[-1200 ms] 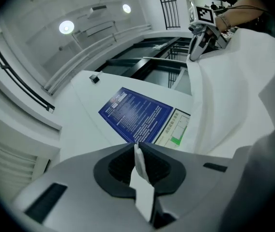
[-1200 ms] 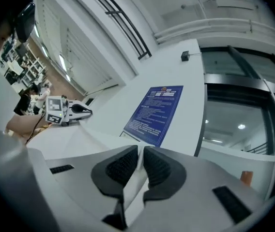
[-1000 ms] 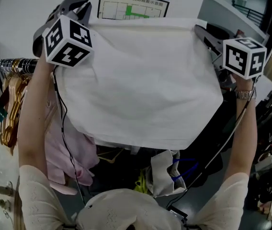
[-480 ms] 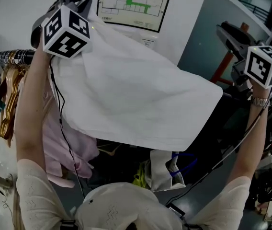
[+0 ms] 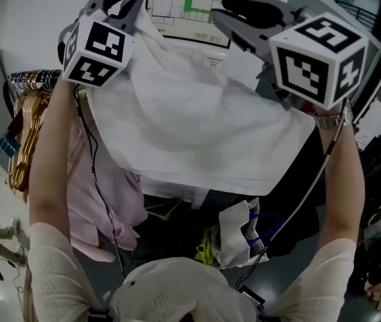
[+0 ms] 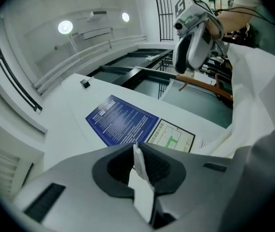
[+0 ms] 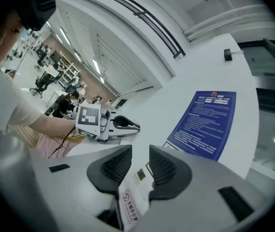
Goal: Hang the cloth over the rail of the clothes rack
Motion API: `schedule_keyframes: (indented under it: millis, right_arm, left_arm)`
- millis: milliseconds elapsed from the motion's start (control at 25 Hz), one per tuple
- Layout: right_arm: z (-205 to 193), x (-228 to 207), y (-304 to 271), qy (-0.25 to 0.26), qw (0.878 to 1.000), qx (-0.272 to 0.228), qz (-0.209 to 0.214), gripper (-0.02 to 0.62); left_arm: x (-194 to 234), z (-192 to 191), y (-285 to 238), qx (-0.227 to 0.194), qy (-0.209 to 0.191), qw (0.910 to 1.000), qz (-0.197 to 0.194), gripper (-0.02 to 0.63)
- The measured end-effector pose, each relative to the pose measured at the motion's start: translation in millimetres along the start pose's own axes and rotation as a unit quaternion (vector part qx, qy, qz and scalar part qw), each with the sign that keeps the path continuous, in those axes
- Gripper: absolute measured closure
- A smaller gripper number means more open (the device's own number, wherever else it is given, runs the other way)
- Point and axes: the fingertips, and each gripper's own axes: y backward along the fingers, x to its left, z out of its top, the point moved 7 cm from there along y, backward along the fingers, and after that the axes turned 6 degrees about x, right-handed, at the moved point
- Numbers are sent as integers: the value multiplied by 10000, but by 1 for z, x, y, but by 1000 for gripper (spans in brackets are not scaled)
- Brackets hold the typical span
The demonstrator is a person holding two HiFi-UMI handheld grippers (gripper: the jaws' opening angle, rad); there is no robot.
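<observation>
The white cloth (image 5: 197, 133) hangs raised in front of the person, seemingly not yet over the rail (image 5: 33, 79) at left, which carries hangers (image 5: 23, 139); draping is left to do. The left gripper (image 5: 127, 2) is pressed together on one top corner; the right gripper (image 5: 234, 12) is spread, holding nothing. A second ago it was at the cloth's far corner and the cloth was stretched flat; now it is near the left gripper and the cloth sags.

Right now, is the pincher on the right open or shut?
Open. The right gripper has its jaws apart with only the wall showing between them; the cloth is not in them.
</observation>
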Motion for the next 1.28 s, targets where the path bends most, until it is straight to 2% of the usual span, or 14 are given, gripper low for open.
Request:
schedule_keyframes:
  millis: [200,400,560,720,800,840,1000,1160,1280]
  right_arm:
    - [14,24,-65,-85,9992,355,171,491]
    - [16,28,-116,171,9969,768,-91,491]
    - [9,20,-139,-70,9969,782,-102,491]
    - [4,23,-148,-160,9955,936,-36,491]
    - [1,23,-149,-178,9948,1004,-75,491]
    - [0,22,-149,-197,9946,1018,-96,491]
    - [-1,15,-144,-335,9954,865,-239,491]
    - [12,-3,-121,-392,9967,329,-622,491]
    - [30,-15,-89,-512,9943,-234,-906,491]
  left_arm:
    - [-1,2,4,-257,136,9990,-331,581]
    - [3,-2,4,-517,584,9941,-750,580]
    - [9,-2,6,-757,968,9876,-981,580]
    - [11,0,4,-758,985,9866,-1060,558]
    - [13,1,3,-747,997,9867,-1046,494]
    - [16,1,2,-729,1011,9871,-1006,482]
    - [26,6,9,-806,1096,9878,-761,482]
    - [41,18,30,-939,1161,9885,-256,482]
    - [59,28,56,-1055,1350,9852,-42,482]
